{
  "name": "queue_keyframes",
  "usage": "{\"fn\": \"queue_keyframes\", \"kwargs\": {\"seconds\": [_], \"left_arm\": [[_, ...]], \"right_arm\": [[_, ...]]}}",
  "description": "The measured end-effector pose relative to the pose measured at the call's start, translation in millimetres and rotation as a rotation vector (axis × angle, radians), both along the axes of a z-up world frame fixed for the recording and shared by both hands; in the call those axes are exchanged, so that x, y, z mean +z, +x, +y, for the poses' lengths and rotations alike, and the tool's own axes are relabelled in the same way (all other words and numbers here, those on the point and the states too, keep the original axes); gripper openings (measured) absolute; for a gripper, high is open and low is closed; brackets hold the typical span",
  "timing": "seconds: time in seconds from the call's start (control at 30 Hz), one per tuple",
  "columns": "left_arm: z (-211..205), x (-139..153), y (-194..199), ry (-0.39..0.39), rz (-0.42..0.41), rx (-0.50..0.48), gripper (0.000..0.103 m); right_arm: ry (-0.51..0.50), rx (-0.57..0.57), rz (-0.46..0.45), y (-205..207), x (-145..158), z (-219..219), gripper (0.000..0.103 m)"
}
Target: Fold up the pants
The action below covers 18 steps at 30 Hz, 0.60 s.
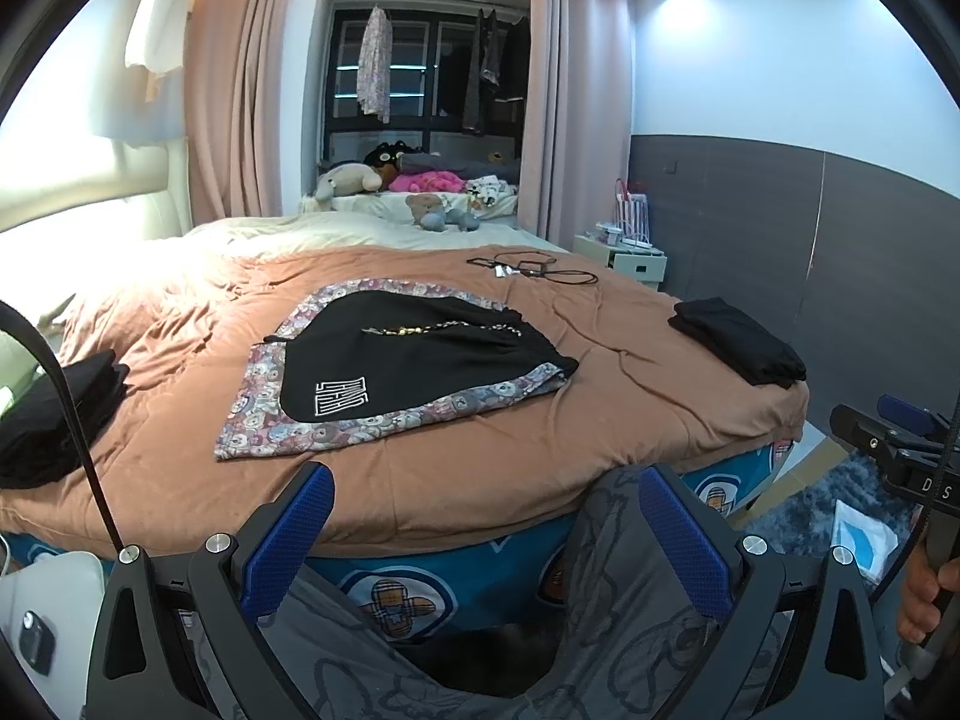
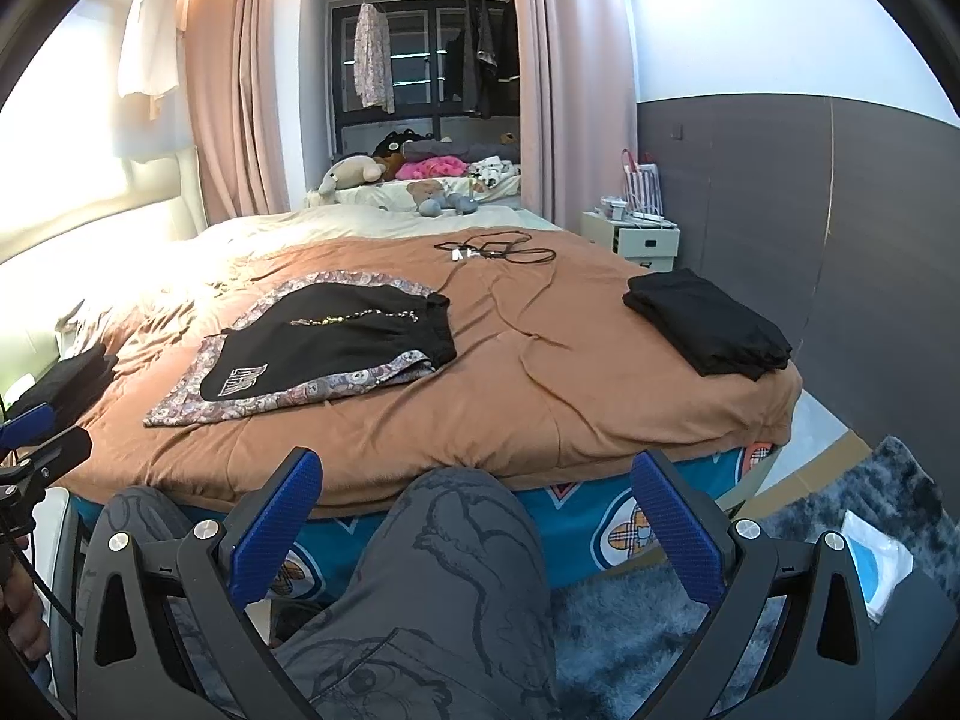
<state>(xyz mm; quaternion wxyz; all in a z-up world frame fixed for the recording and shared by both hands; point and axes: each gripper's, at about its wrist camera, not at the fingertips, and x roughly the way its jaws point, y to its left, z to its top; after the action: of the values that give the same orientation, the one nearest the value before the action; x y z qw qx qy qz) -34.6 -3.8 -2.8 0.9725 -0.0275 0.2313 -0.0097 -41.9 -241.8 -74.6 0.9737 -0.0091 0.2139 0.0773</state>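
- The blue ribbed fingers (image 1: 297, 531) of the left gripper (image 1: 489, 534) stand wide apart, holding nothing, short of the near edge of the brown quilted bedspread (image 1: 480, 468).
- The blue ribbed fingers (image 2: 678, 525) of the right gripper (image 2: 477, 525) are likewise spread and hold nothing, above the person's grey printed trouser knee (image 2: 462, 546), also short of that bedspread (image 2: 480, 438).
- The black pants with a white logo (image 1: 414, 369) lie flat on the middle of the bedspread, on top of a bear-print cloth (image 1: 300, 432).
- A folded black garment stack (image 2: 708, 321) sits at the bedspread's right edge; another dark folded pile (image 1: 54, 414) sits at its left edge.
- Black cables (image 2: 498, 252) lie on the bedspread's far part.
- Beyond the bedspread, stuffed toys (image 1: 432, 207) rest on a pale sheet.
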Motion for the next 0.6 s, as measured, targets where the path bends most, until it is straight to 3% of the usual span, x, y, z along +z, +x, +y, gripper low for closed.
{"fn": "queue_keyframes", "kwargs": {"seconds": [0.6], "left_arm": [[4.4,4.0,-2.4,-0.002,-0.002,0.012,0.103]], "right_arm": [[0.017,-0.003,0.009,-0.3,1.1,1.0,0.103]]}}
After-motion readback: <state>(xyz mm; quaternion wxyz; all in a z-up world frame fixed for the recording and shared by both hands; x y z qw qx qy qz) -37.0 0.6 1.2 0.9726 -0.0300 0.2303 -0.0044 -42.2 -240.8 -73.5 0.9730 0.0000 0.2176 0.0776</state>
